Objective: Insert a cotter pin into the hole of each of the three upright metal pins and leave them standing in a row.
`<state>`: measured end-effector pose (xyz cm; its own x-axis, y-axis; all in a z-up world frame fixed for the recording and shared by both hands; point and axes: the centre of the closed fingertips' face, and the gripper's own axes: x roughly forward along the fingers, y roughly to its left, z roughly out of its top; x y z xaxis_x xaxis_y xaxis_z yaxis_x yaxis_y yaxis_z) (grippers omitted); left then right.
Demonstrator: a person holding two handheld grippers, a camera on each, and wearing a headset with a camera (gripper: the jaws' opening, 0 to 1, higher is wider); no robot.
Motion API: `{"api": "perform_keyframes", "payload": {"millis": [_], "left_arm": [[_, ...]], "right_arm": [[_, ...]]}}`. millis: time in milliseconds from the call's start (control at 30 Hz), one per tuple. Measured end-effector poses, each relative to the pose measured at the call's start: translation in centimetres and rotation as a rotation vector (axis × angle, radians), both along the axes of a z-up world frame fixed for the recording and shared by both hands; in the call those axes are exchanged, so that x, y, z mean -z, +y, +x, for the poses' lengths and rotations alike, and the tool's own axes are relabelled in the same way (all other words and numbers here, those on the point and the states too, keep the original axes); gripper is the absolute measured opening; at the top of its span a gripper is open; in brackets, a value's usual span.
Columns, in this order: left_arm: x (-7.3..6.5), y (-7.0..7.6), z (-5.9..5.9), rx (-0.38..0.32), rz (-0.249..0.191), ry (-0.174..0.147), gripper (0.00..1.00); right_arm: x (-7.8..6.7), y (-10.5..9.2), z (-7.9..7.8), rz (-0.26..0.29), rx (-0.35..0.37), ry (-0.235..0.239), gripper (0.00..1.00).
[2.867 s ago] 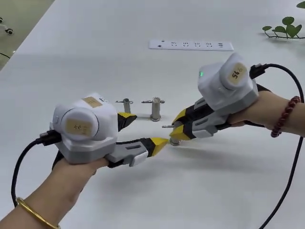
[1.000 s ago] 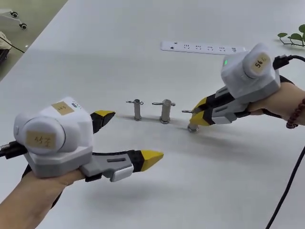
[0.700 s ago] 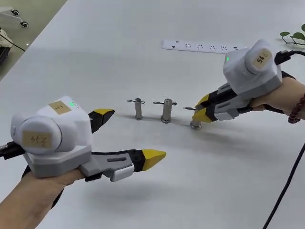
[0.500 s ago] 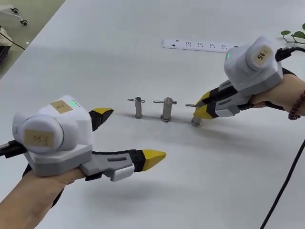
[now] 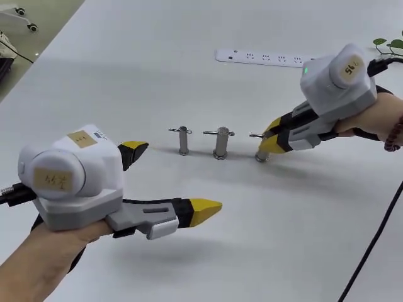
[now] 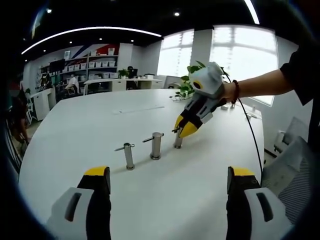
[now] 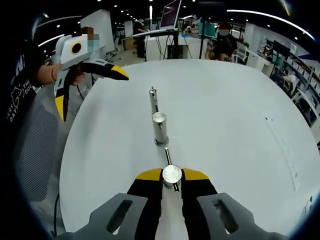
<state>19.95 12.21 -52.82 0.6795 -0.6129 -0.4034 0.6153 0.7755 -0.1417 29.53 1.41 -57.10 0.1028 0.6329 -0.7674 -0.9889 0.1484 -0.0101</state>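
The right gripper [image 5: 269, 139] pinches the rightmost metal pin [image 5: 261, 155], which stands on the white table [image 5: 283, 239] in a row with the middle pin [image 5: 221, 145] and the left pin [image 5: 183, 141], while the left gripper [image 5: 179, 176] is spread wide at the near left, apart from them

Three pins [image 5: 221, 145], three cotters [image 5: 174, 130] (one through each pin), one power strip [image 5: 261, 58], one plant [image 5: 390, 44] and one bench [image 5: 189, 69] show, plus two grippers: left gripper [image 5: 173, 176], right gripper [image 5: 268, 139].
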Motion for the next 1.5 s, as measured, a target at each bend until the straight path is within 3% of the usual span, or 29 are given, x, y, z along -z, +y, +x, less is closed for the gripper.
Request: {"api": "perform_keyframes", "payload": {"millis": [233, 400, 600, 900, 1133, 1200, 1300, 1500], "left_arm": [[0.2, -0.1, -0.1, 0.008, 0.004, 0.008, 0.98], [0.2, -0.2, -0.2, 0.014, 0.006, 0.011, 0.99], [0.1, 0.0, 0.0, 0.007, 0.015, 0.011, 0.99], [-0.7, 0.8, 0.8, -0.03, 0.013, -0.013, 0.98], [-1.1, 1.4, 1.5, -0.06, 0.01, -0.014, 0.96], [-1.2, 1.7, 1.9, -0.076, 0.016, -0.016, 0.94], [-1.2, 1.9, 2.1, -0.091, 0.019, -0.016, 0.92], [-1.0, 2.0, 2.6, -0.107, 0.026, -0.012, 0.89]], "right_arm": [[0.2, 0.0, 0.1, 0.001, -0.003, 0.026, 0.09], [0.4, 0.0, -0.1, 0.005, 0.003, 0.018, 0.1], [0.2, -0.1, -0.2, 0.011, 0.01, 0.007, 0.21], [-1.8, -0.7, 0.3, 0.139, 0.21, -0.013, 0.34], [-3.6, -0.9, -0.7, 0.217, 0.325, -0.028, 0.42], [-4.0, -1.1, -1.1, 0.231, 0.388, -0.006, 0.43], [-4.8, -1.1, -1.6, 0.269, 0.434, -0.039, 0.46], [-4.8, -1.0, -3.0, 0.312, 0.526, -0.022, 0.53]]}}
